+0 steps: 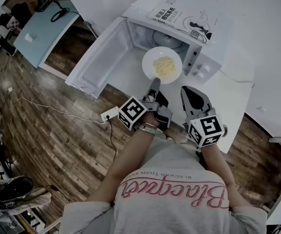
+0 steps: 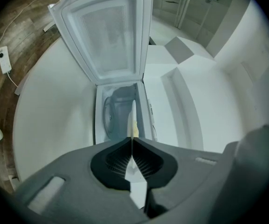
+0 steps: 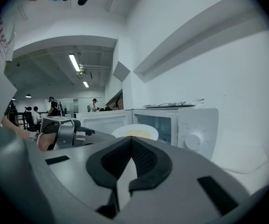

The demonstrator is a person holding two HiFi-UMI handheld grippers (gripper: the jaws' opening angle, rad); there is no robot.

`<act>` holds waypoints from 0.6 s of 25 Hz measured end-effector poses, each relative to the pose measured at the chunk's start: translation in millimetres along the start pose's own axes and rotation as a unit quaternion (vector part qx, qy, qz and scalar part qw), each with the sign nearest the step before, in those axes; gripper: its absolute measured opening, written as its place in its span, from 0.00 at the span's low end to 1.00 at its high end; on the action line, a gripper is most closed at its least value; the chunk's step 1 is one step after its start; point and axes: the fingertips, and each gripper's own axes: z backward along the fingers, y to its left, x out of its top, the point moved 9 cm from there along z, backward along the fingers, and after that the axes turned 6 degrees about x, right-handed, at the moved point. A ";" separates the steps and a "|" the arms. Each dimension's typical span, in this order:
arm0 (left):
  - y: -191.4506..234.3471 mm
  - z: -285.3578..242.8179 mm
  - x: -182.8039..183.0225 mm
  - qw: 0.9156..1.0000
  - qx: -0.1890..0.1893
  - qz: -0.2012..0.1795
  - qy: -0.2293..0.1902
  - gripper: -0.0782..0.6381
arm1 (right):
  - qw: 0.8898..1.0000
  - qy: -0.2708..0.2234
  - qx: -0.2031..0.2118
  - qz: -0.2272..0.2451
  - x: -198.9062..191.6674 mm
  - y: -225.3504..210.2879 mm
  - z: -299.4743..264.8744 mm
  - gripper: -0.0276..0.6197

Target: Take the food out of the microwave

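Person's shirt; both arms extended level. Left gripper clamps plate rim, food aboard, before open microwave; right gripper closed, empty, over table edge.

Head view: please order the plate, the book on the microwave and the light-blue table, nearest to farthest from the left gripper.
1. The plate: near rim in the left gripper's jaws.
2. The book: on top of the microwave.
3. The light-blue table: far left, across the floor.
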 end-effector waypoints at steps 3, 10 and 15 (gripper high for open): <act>-5.8 10.1 -4.3 1.000 -0.004 0.000 -0.004 0.13 | 1.000 -0.005 0.001 0.001 2.0 1.7 1.0 0.06; -19.6 31.1 -11.1 1.000 -0.013 0.013 -0.017 0.13 | 1.000 -0.011 -0.001 0.007 6.1 7.9 3.7 0.06; -25.6 38.9 -15.4 0.999 -0.024 0.004 -0.029 0.13 | 1.000 -0.020 -0.007 0.009 9.3 8.8 6.9 0.06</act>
